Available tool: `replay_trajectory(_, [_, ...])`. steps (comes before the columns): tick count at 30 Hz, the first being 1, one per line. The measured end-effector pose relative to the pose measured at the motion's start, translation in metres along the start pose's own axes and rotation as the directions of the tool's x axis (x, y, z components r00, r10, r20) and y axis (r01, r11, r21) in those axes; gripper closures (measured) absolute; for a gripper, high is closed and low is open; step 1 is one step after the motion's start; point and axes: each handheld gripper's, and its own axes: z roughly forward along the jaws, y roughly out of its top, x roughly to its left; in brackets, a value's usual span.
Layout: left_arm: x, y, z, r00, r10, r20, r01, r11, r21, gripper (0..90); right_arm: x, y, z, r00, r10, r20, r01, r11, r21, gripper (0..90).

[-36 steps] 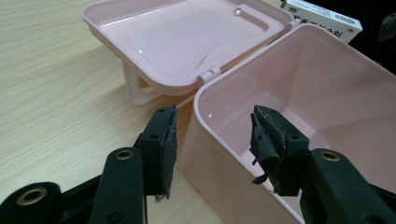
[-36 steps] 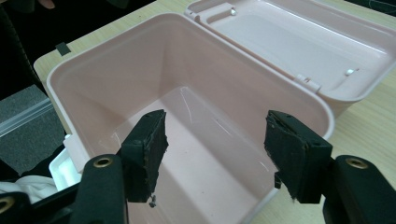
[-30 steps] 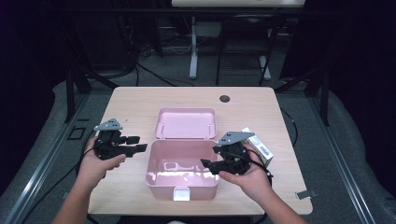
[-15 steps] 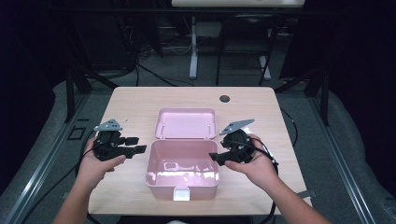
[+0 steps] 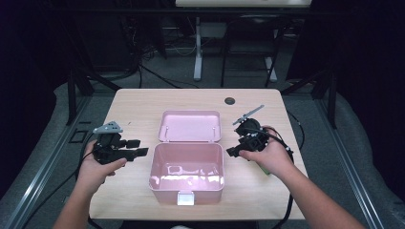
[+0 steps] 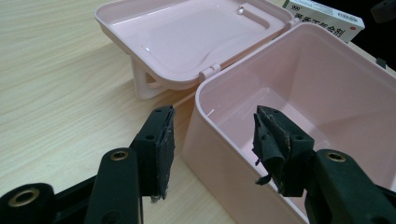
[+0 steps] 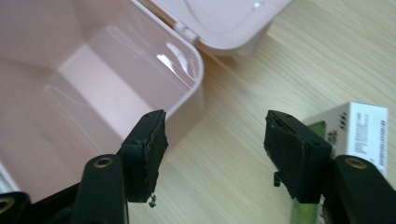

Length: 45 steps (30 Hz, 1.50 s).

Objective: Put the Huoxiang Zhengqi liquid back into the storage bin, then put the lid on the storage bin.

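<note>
From above, the pink box (image 5: pixel 186 168) sits open at the table's (image 5: pixel 143 102) front edge, lid (image 5: pixel 190 126) flat behind it. The left gripper (image 5: pixel 135 148) and right gripper (image 5: pixel 232 151) flank it.

In the left gripper view, empty jaws gape astride the box's near wall (image 6: pixel 219 154).

In the right gripper view, jaws stand apart, a medicine carton (image 7: pixel 362 130) just beside them.

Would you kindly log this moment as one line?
box: open, empty | lid: laid back | left tongs: open, astride box wall | right tongs: open | carton: beside right tongs
</note>
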Motion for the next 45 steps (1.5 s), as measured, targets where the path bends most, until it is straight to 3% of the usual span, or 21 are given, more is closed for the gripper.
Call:
replay_trajectory(6, [0.001, 0.0, -0.002, 1.0, 0.005, 0.001, -0.005, 1.0, 0.0, 47.9, -0.014, 0.006, 0.002, 0.9991, -0.007, 0.043, 0.003, 0.996, 0.091, 38.8])
replay_trajectory(10, [0.001, -0.001, -0.002, 1.0, 0.0, -0.005, 0.0, 1.0, -0.003, 47.9, -0.023, 0.008, 0.006, 0.9999, -0.002, 0.015, 0.0, 0.991, 0.137, 35.5])
replay_trajectory(15, [0.001, 0.0, -0.003, 1.0, 0.003, -0.007, -0.003, 1.0, -0.001, 47.9, -0.027, 0.012, 0.011, 1.0, -0.002, -0.008, 0.004, 0.986, 0.169, 30.7])
replay_trajectory(22, [0.001, 0.002, -0.003, 0.9999, 0.008, -0.013, -0.008, 1.0, -0.005, 47.9, -0.028, 0.019, 0.014, 0.9995, -0.022, 0.023, 0.017, 0.978, 0.208, 32.6])
replay_trajectory(27, [0.002, 0.001, -0.004, 0.9999, 0.005, -0.015, -0.005, 1.0, -0.009, 47.9, -0.033, 0.023, 0.016, 0.9981, -0.009, 0.061, -0.006, 0.972, 0.236, 34.8])
replay_trajectory(33, [0.002, 0.001, -0.006, 0.9999, 0.004, -0.016, -0.005, 0.9999, -0.015, 47.8, -0.043, 0.026, 0.017, 0.9975, 0.017, 0.068, -0.034, 0.964, 0.263, 37.9])
replay_trajectory(37, [0.003, 0.001, -0.004, 0.9999, 0.002, -0.017, -0.002, 0.9999, -0.011, 47.8, -0.05, 0.029, 0.018, 0.9958, 0.019, 0.089, -0.046, 0.95, 0.309, 38.8])
replay_trajectory(45, [0.004, 0.0, -0.006, 0.9999, -0.001, -0.015, 0.001, 0.9999, -0.013, 47.8, -0.067, 0.028, 0.018, 0.9917, 0.049, 0.119, -0.086, 0.941, 0.328, 40.7])
